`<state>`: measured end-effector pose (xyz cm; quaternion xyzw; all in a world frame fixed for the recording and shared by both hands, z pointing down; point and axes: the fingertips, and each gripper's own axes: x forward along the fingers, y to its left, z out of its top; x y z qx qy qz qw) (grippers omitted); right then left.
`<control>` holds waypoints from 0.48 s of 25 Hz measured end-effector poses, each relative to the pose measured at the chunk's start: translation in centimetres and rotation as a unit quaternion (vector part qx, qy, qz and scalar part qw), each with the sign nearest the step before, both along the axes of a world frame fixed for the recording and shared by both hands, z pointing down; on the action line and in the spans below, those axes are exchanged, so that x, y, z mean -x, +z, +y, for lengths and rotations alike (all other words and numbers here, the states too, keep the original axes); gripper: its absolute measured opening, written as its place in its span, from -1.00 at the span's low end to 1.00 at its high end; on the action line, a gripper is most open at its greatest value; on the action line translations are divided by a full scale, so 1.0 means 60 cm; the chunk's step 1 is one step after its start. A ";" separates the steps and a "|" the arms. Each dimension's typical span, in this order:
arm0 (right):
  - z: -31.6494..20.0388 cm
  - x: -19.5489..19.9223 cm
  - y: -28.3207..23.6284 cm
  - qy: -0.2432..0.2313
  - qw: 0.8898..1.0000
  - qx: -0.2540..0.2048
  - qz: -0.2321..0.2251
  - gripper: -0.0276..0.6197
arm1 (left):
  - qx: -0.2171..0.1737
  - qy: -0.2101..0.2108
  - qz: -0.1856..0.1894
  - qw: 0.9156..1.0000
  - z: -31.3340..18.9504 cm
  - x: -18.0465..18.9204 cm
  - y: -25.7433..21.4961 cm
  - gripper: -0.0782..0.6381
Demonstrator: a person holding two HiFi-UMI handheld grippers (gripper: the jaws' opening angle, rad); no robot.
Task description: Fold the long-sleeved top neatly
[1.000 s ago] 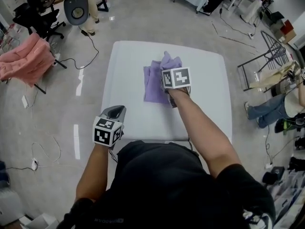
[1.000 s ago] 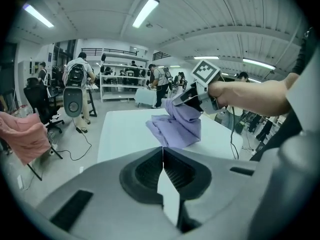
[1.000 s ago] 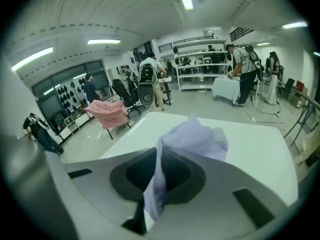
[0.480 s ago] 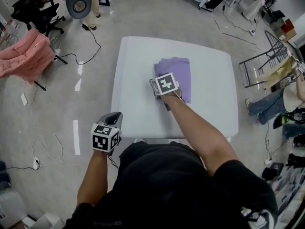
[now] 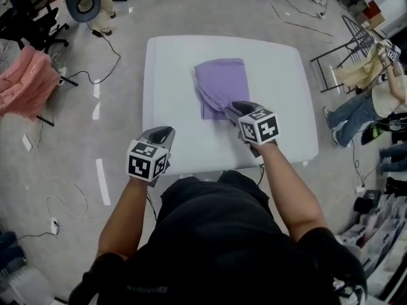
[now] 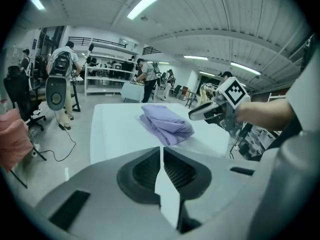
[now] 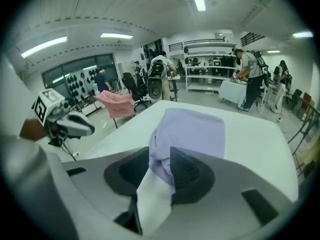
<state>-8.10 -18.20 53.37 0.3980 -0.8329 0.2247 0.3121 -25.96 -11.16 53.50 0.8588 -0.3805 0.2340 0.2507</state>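
While my left gripper (image 5: 159, 133) hangs clenched and empty over the worktop's (image 5: 172, 62) near edge, my right gripper (image 5: 237, 109), jaws apart but just narrowing, hovers at the near corner of the folded purple top (image 5: 221, 84), lying mid-worktop, unpinched.

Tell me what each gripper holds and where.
Left gripper: shut, empty. Right gripper: jaws, just closing around the purple top at its near corner; no grip visible.

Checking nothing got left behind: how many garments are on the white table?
1: the purple top, folded, at the middle of the table. Nothing else shows, though something could lie hidden under it.
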 end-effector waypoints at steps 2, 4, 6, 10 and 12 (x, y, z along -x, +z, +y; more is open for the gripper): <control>0.018 -0.007 0.023 -0.028 0.999 -0.007 0.034 -0.43 | -0.001 0.018 0.000 1.000 -0.007 -0.033 -0.001 -0.76; 0.019 -0.002 0.044 -0.056 0.995 -0.025 0.075 -0.36 | 0.002 0.031 -0.006 1.000 -0.012 -0.054 0.003 -0.76; 0.012 0.010 0.062 -0.087 0.987 -0.048 0.126 -0.34 | 0.008 0.034 -0.012 0.999 -0.011 -0.064 0.009 -0.76; 0.000 0.030 0.060 -0.140 0.960 -0.103 0.220 -0.60 | 0.013 0.031 -0.024 0.999 0.003 -0.068 0.007 -0.76; 0.006 0.050 0.045 -0.155 0.952 -0.117 0.237 -0.80 | 0.018 0.019 -0.029 0.999 0.012 -0.056 0.012 -0.76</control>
